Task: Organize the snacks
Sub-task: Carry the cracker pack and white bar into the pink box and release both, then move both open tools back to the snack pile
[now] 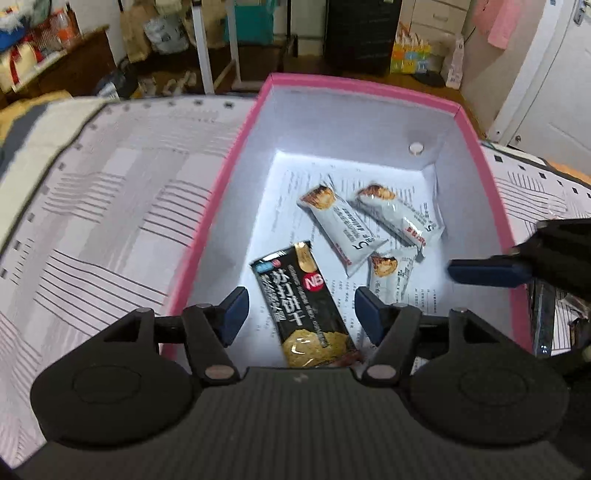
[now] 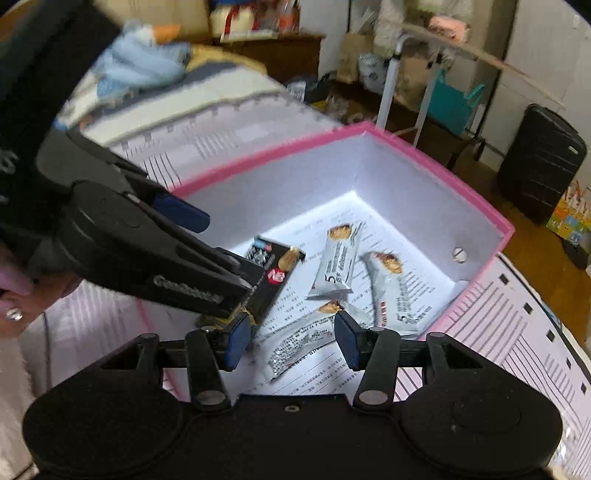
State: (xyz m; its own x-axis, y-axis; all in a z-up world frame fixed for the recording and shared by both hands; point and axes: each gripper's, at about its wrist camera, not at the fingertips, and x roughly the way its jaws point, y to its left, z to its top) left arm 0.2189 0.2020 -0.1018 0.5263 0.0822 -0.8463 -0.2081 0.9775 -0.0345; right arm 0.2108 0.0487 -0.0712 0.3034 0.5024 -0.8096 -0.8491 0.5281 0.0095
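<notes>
Pink-rimmed box [image 1: 236, 177] sits on the striped cloth [image 1: 110, 221], both claws over it. Left gripper [image 1: 301, 314] stands apart, gripping nothing, the one black cracker packet [image 1: 299, 306] lying loose below. Right gripper [image 2: 293, 338] is apart too, empty, above one of three silver snack bars [image 2: 334, 266] on the box floor

We were in a lived-in bedroom at home: a bed [image 2: 207, 92] with heaped bedding, a black suitcase [image 2: 543, 166], a pink garment [image 1: 498, 22] hung by the door [image 1: 554, 92], and paper bags [image 1: 136, 33] crowding the floor.
</notes>
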